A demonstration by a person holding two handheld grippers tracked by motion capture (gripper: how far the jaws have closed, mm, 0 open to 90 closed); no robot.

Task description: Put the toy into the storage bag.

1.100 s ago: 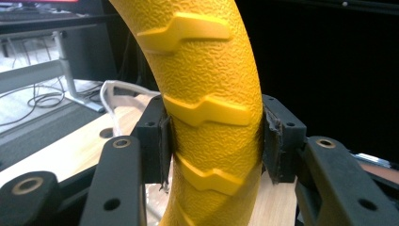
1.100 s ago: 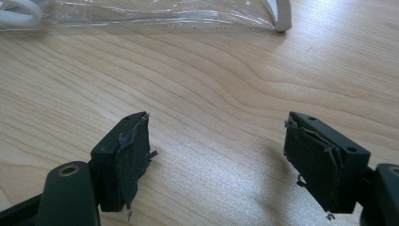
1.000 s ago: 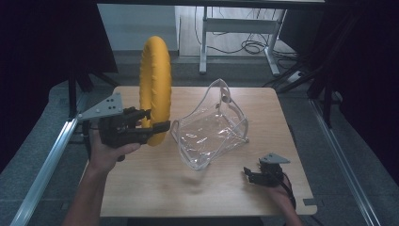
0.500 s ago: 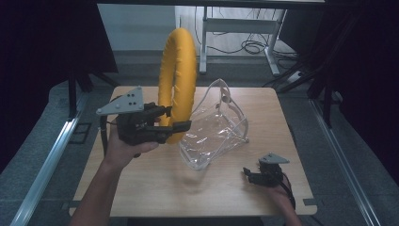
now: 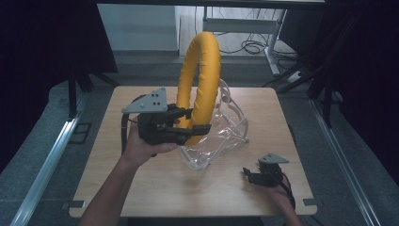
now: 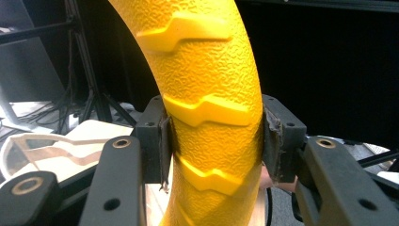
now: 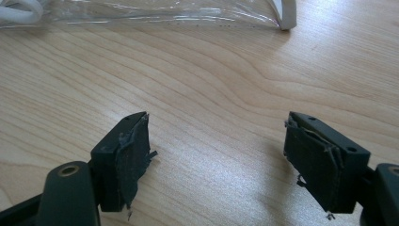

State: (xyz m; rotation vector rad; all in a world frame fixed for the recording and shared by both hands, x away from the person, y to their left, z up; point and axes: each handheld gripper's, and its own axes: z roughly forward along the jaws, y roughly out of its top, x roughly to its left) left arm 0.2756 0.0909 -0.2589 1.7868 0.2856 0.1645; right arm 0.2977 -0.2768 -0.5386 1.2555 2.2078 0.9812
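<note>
Left gripper (image 5: 188,128) clamped on yellow ring (image 5: 201,80), which has swung rightward over the last second and now stands upright above the clear plastic bag (image 5: 221,134). Bagging looks next. Right gripper (image 5: 256,176) rests open on the table (image 5: 141,188).

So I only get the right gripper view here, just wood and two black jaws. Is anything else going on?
Observer: Yes. The left gripper is clamped on a yellow ring, held upright above the table.
Operator: Is the ring smooth?
Observer: No, the left gripper view shows a pebbled skin with raised zigzag ridges.
Operator: And that clear plastic at the top of my screen?
Observer: It's a crumpled transparent bag, lying just behind the ring.
</note>
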